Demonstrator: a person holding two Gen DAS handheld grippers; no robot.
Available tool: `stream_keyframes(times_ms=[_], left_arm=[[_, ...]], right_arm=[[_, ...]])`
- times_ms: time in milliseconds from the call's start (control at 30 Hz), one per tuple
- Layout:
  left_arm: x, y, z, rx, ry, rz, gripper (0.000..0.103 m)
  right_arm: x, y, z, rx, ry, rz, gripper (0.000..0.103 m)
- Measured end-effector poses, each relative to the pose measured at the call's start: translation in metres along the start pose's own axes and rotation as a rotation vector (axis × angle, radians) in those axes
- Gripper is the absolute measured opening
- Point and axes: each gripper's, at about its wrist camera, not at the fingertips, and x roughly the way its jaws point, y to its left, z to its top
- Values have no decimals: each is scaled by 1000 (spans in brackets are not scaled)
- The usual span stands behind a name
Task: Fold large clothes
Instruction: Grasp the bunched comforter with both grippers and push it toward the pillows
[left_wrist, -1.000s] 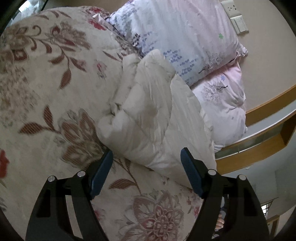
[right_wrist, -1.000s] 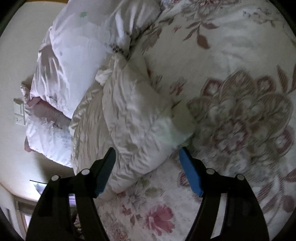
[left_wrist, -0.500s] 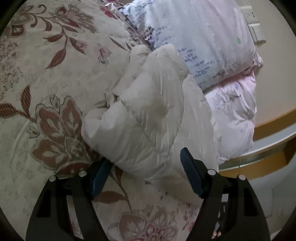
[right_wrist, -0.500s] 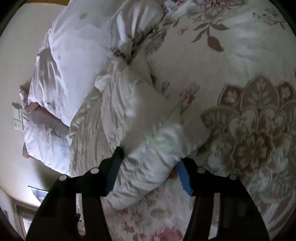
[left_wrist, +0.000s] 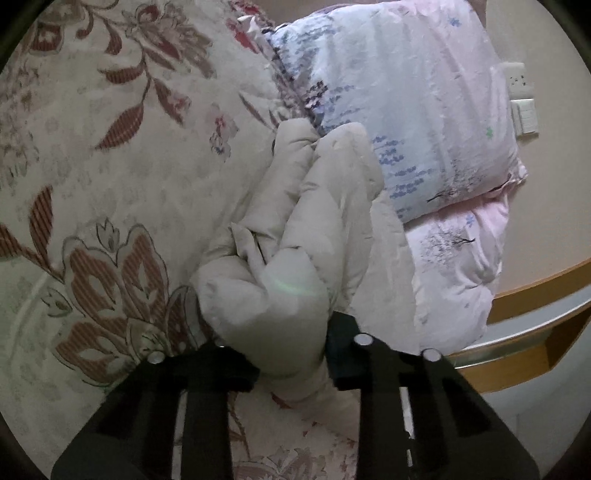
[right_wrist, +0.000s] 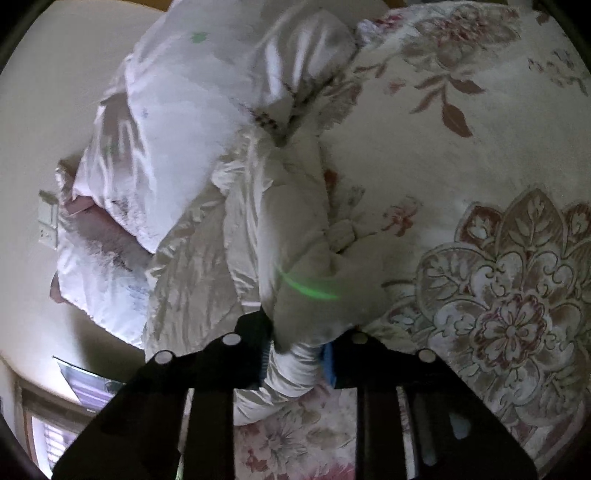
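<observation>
A cream puffy down jacket (left_wrist: 306, 236) lies bunched on the floral bedspread (left_wrist: 110, 177), its far end against the pillows. My left gripper (left_wrist: 288, 354) is shut on the jacket's near bulging fold; the fabric hides the pads. In the right wrist view the same jacket (right_wrist: 288, 236) runs from the pillows toward me. My right gripper (right_wrist: 295, 362) is shut on a narrow roll of the jacket, with blue pads (right_wrist: 328, 363) showing at its sides.
Two stacked pale floral pillows (left_wrist: 417, 122) lie behind the jacket by the beige wall with a socket plate (left_wrist: 521, 79). A wooden bed frame edge (left_wrist: 524, 332) runs at the right. The bedspread (right_wrist: 480, 206) stretches wide to the right in the right wrist view.
Both grippers moved forward onto the jacket and closed on it: they were open and short of it a second ago. The jacket's near fold is now squeezed between each pair of fingers.
</observation>
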Motion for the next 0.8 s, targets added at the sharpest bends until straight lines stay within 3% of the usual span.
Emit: stream_keyframes(times_ms=[467,800], left_arm=[[-47,7,6,11,-51,-37,19],[-110,36,4,-14,-96,-64,19]], right_arm=[[-24,20,-24,-67,54,59,19],[-40,30,-69,-206,156,100,19]])
